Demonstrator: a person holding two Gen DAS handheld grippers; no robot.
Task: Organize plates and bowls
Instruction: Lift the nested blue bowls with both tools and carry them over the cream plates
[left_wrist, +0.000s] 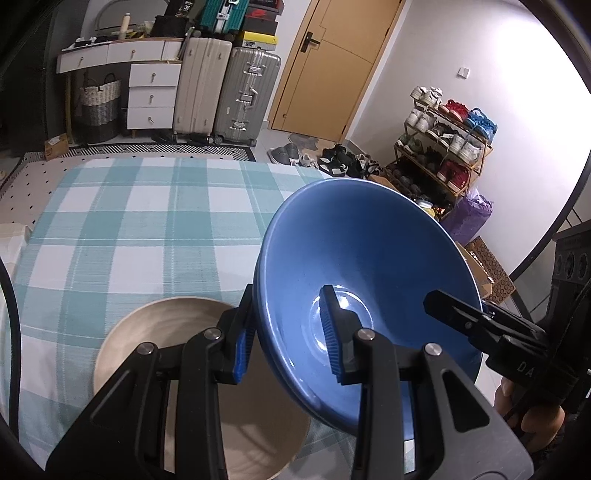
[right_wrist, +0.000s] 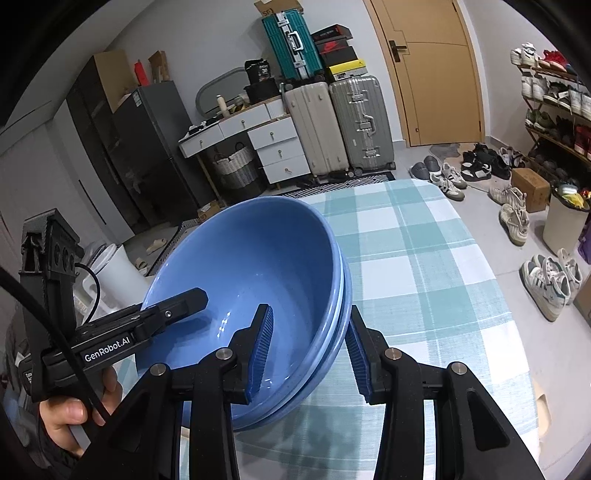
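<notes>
While both of my grippers hold the load off the surface, the biggest thing under me is the table (left_wrist: 122, 229), covered in a teal-and-white checked cloth (right_wrist: 424, 280) that runs away toward the far wall. Beyond its far edge stand two upright suitcases (right_wrist: 340, 125), a white chest of drawers (left_wrist: 151, 94) and a wooden door (left_wrist: 332, 62); off to the right a shoe rack (left_wrist: 447, 147) is crowded with pairs, and more shoes lie loose on the floor.

Next in size are the blue bowls (left_wrist: 369, 266). In the right wrist view I see two rims nested one inside the other, so I am carrying a stack of two, tilted and clear of the cloth.

Below and to the left of them a beige plate (left_wrist: 155, 332) lies flat on the cloth, partly hidden behind my left gripper.

My left gripper (left_wrist: 286, 338) pinches the near left side of the stack: one blue pad lies against the outside wall, the other inside the bowl. My right gripper (right_wrist: 310, 350) does the same on the right side, one pad inside, one outside under the double rim. A hand (right_wrist: 79, 402) shows at the lower left of the right view, wrapped around the left gripper's handle.
</notes>
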